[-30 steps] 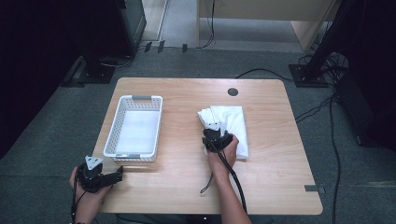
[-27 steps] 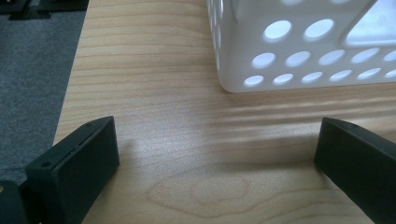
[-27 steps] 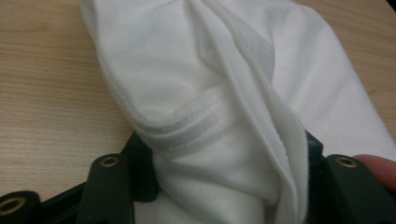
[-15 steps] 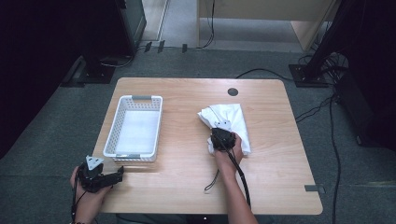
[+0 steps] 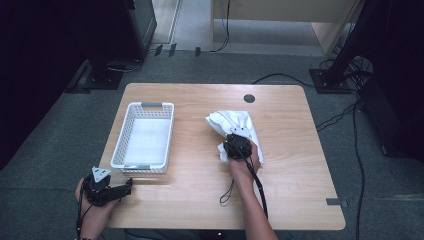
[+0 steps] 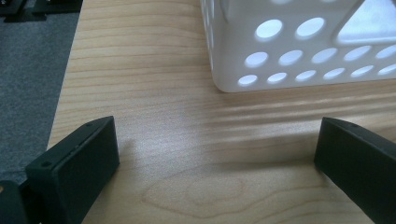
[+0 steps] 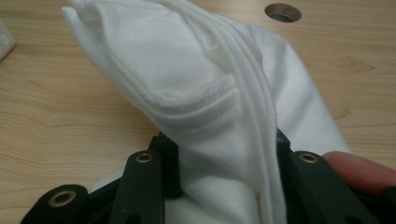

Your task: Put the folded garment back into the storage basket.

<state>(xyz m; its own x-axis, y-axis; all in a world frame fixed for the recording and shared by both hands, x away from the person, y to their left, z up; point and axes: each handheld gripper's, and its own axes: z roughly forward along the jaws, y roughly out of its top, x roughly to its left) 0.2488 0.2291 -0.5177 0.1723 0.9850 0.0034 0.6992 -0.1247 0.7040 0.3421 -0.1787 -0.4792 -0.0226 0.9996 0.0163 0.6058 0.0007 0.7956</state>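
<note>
A white cloth (image 5: 234,123) lies bunched on the wooden table (image 5: 300,165), right of the middle. My right gripper (image 5: 236,146) sits at the cloth's near end, shut on it. In the right gripper view, folds of the cloth (image 7: 187,70) are pinched between the black jaws of the right gripper (image 7: 224,144) and rise ahead of them, lifted off the wood. A white perforated basket (image 5: 120,142) stands at the left. My left gripper (image 5: 126,187) rests open at the table's front left corner, its jaws wide with bare wood between them in the left gripper view (image 6: 217,149), just short of the basket's wall (image 6: 299,46).
A round cable hole (image 5: 249,98) sits in the table behind the cloth, also seen past the cloth as the hole (image 7: 282,11). The right gripper's cable (image 5: 257,185) trails along the forearm. Grey carpet, cables and dark stands surround the table.
The right gripper's jaws closed on the near end of the cloth and lifted slightly. The cloth went from flat and folded to gathered and raised. The left gripper stayed put.
</note>
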